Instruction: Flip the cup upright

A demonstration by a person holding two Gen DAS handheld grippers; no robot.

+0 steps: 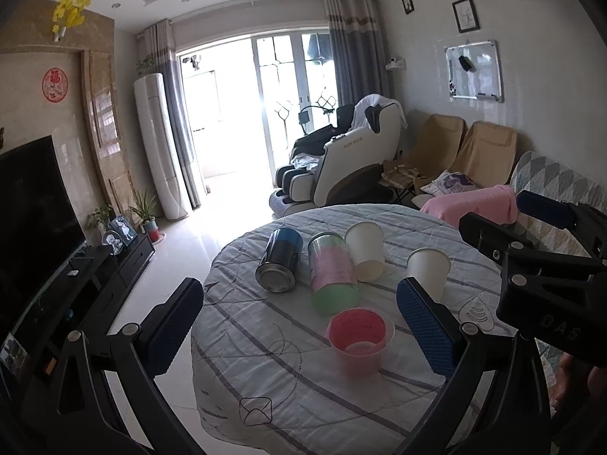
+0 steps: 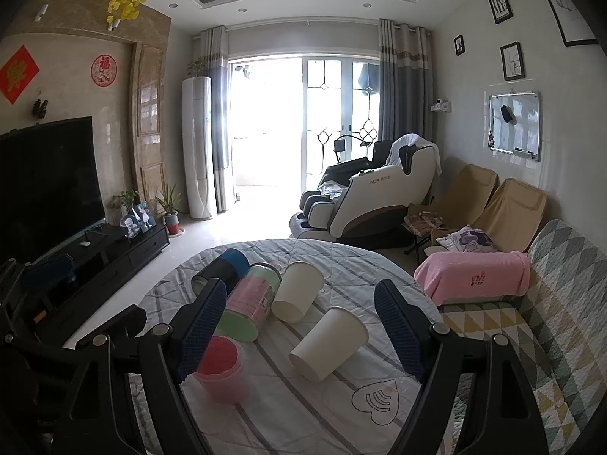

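Note:
Several cups lie on a round table with a striped cloth (image 1: pixel 288 383) (image 2: pixel 303 409). A pink cup (image 1: pixel 358 341) (image 2: pixel 222 369) is nearest and appears to stand open end up. A white paper cup (image 1: pixel 428 271) (image 2: pixel 328 343) lies tilted on its side. A second white cup (image 1: pixel 365 251) (image 2: pixel 296 291), a pink-green can (image 1: pixel 332 278) (image 2: pixel 248 305) and a blue-black can (image 1: pixel 280 259) (image 2: pixel 224 271) lie on their sides. My left gripper (image 1: pixel 299 330) is open and empty, above the near side. My right gripper (image 2: pixel 299 328) is open and empty, around the tilted white cup's area, above it.
The right gripper's body (image 1: pixel 542 276) shows at the right of the left wrist view. A sofa with a pink towel (image 2: pixel 474 275) borders the table on the right. A TV stand (image 2: pixel 114 254) is at the left, a massage chair (image 2: pixel 371 201) beyond the table.

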